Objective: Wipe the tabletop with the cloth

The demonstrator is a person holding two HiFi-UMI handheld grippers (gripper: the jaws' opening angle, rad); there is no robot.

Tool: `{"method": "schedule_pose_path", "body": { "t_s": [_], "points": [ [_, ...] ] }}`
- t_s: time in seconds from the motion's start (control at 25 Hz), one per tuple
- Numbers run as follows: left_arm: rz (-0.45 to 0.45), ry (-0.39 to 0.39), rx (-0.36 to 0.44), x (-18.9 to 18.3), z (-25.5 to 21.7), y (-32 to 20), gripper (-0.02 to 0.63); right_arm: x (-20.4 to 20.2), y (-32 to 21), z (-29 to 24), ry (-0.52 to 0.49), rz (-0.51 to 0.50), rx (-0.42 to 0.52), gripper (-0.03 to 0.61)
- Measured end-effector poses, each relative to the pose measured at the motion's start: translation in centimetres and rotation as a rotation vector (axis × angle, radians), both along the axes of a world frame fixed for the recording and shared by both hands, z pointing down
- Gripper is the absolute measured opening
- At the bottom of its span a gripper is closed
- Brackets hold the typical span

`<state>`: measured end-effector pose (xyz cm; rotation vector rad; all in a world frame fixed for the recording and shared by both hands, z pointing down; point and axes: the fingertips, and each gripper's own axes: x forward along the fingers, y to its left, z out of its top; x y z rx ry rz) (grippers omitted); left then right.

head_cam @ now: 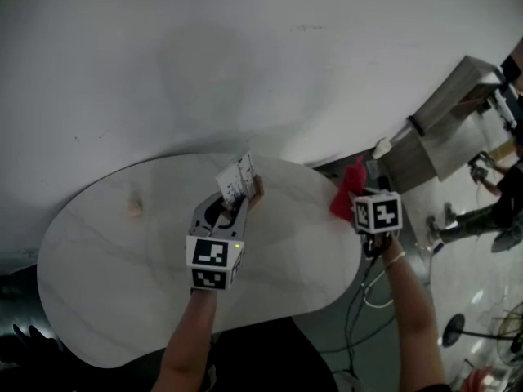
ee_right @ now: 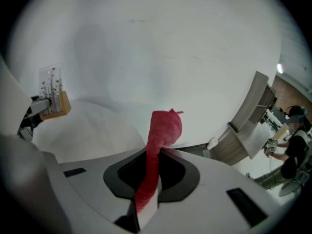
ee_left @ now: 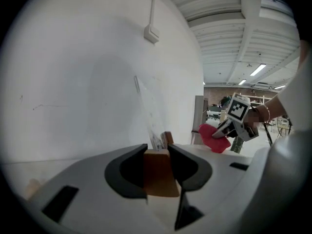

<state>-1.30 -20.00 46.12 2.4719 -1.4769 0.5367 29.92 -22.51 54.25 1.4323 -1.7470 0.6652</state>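
Note:
My right gripper (head_cam: 353,205) is shut on a red cloth (head_cam: 347,189) at the right edge of the round white tabletop (head_cam: 106,276). In the right gripper view the cloth (ee_right: 159,140) stands up in a bunch between the jaws. My left gripper (head_cam: 235,200) is shut on the wooden base (ee_left: 158,172) of a clear card stand (head_cam: 238,177), held above the table's far middle. The stand's thin upright panel (ee_left: 146,113) rises just past the jaws. The stand (ee_right: 52,99) also shows at the left of the right gripper view.
A white wall (head_cam: 245,55) runs close behind the table. A grey counter (head_cam: 445,121) stands to the right of it. A small brownish mark (head_cam: 133,208) lies on the tabletop at the far left. A person (head_cam: 490,211) stands at the far right, and cables (head_cam: 372,288) hang under the right arm.

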Motion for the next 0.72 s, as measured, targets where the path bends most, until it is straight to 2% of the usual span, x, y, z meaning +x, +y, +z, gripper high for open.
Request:
{"method": "schedule_pose_path", "body": {
  "t_s": [0.12, 0.28, 0.36, 0.56, 0.72],
  "points": [
    [-0.028, -0.009, 0.02, -1.6, -0.8, 0.4, 0.127, -5.9, 0.6, -3.0, -0.134, -0.118, 0.031, 0.046],
    [-0.108, -0.024, 0.032, -5.3, -1.6, 1.9, 0.127, -18.1, 2.3, -5.3, -0.345, -0.341, 0.017, 0.046],
    [-0.153, -0.028, 0.035, -7.6, -1.9, 2.7, 0.127, -23.9, 3.4, -5.6, -0.413, -0.438, -0.003, 0.046],
    [-0.256, -0.044, 0.033, -13.1, -2.0, 5.4, 0.127, -33.9, 6.3, -3.4, -0.415, -0.597, -0.052, 0.046],
    [-0.327, -0.052, 0.008, -16.3, -1.3, 7.7, 0.127, -37.4, 7.6, -0.6, -0.377, -0.631, -0.112, 0.046]
  ]
}}
